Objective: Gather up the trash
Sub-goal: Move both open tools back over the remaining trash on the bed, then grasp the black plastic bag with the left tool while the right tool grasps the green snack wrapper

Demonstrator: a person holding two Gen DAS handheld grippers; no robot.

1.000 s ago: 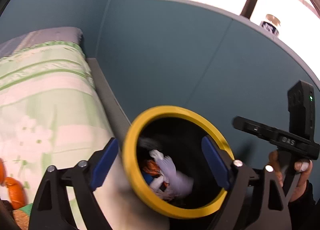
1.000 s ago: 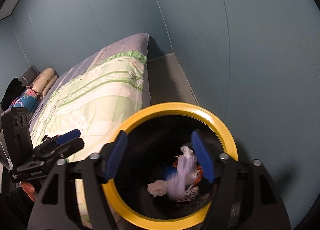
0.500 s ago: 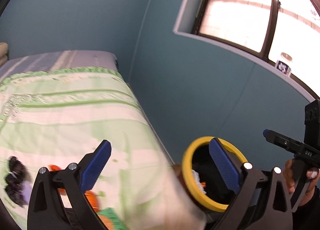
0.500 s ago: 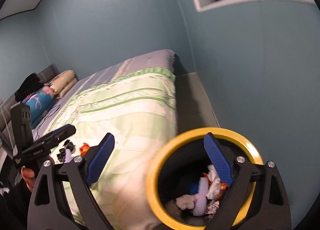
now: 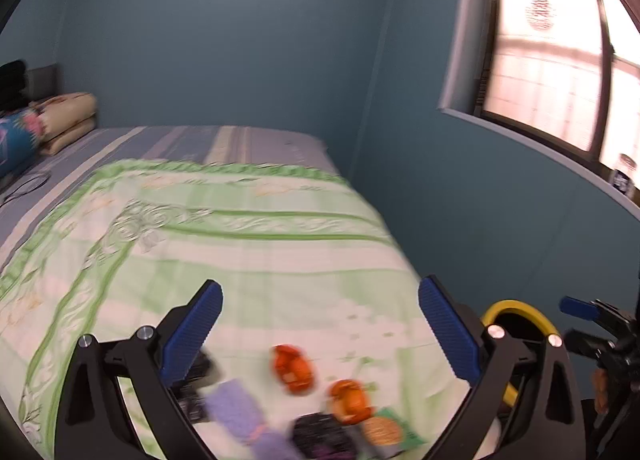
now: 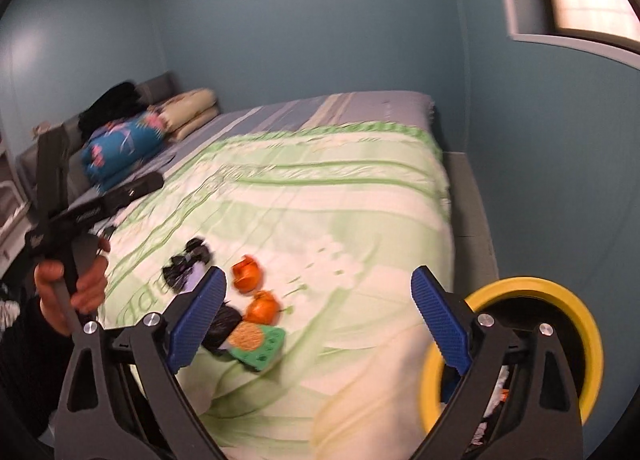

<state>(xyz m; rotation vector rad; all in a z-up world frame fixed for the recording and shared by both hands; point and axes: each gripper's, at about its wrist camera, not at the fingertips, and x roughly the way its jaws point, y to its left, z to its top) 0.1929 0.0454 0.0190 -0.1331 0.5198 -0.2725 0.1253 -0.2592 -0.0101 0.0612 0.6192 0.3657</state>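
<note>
While angled down over the bed (image 6: 304,195), left tool (image 5: 320,336) wide and empty, right tool (image 6: 320,316) opening, empty.

- Walls (image 5: 224,39) — flat teal.
- Quilt (image 6: 320,195) — pale green and cream, darker green stripes, scroll pattern.
- Sheet (image 5: 256,139) — grey-blue with a pale stripe.
- Bin (image 6: 584,312) — yellow rim, black inside.
- Wrappers (image 6: 247,268) — orange; bags (image 6: 188,264) black; packet (image 6: 262,344) green.
- Bundle (image 6: 124,143) — blue, pink flowers.
- Tongs' pads (image 5: 192,334) — blue on black.
</note>
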